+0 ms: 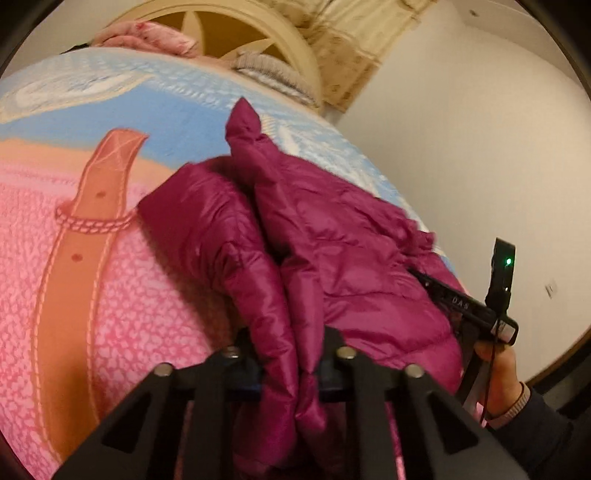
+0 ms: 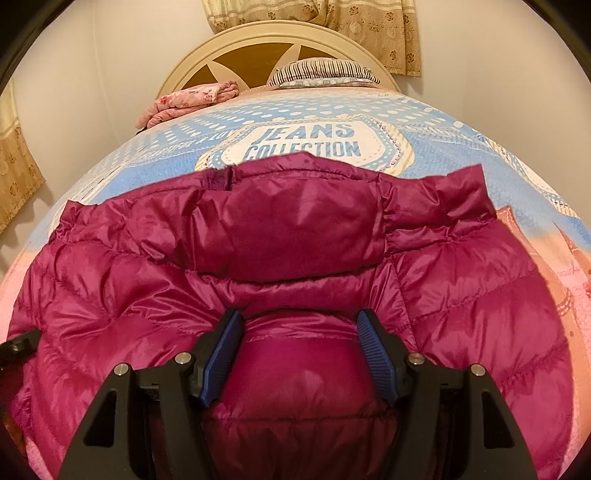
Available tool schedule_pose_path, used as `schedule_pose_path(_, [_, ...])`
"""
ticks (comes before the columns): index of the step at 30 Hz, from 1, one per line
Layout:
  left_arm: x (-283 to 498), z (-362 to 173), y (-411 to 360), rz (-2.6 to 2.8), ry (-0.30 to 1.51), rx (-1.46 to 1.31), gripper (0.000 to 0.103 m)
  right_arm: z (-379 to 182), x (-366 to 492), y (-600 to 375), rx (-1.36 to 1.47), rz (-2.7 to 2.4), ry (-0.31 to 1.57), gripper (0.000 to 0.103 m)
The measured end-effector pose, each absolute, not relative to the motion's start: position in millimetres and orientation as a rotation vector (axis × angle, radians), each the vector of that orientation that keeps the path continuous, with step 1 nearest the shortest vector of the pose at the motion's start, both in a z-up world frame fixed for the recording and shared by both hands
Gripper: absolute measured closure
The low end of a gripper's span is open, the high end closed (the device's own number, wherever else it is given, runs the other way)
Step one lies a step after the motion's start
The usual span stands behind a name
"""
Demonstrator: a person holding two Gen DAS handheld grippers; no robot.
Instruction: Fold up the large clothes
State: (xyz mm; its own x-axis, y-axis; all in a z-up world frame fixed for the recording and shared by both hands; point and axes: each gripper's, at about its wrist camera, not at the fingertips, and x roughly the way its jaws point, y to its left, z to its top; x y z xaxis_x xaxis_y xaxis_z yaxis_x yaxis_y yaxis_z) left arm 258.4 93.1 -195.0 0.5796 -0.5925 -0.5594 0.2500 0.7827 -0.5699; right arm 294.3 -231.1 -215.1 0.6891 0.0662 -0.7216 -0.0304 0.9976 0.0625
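Note:
A magenta puffer jacket [image 2: 295, 236] lies spread on the bed, hood toward the headboard. In the left wrist view the jacket [image 1: 332, 251] is bunched, and my left gripper [image 1: 291, 354] is shut on a fold of it, most likely a sleeve, that runs up between the fingers. My right gripper [image 2: 299, 332] has its blue pads [image 2: 373, 347] wide apart around a puffy bulge of the jacket, without pinching it. The right gripper also shows in the left wrist view [image 1: 476, 310], held by a hand at the jacket's right side.
The bed cover [image 2: 424, 122] is blue and pink with a "JEANS COLLECTION" print and a brown belt motif [image 1: 74, 236]. A folded pink blanket [image 2: 188, 99] and a striped pillow [image 2: 325, 72] lie by the cream headboard [image 2: 229, 48]. White walls and curtains [image 2: 369, 26] surround the bed.

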Motion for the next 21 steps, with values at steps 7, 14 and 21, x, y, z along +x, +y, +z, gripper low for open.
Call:
schedule_pose_path(7, [227,-188,98,-0.568,0.793,-0.526,0.089,-191,235,-188,-0.114,0.155,0.731,0.03])
schedule_pose_path(14, [203,-152,97,-0.654,0.679,-0.612,0.09,-218,235,-181,-0.16,0.153,0.816,0.03])
schedule_pose_path(21, [185,-116,87,-0.676,0.628,-0.584,0.09,-185,199,-211,0.002,0.282,0.78,0.03])
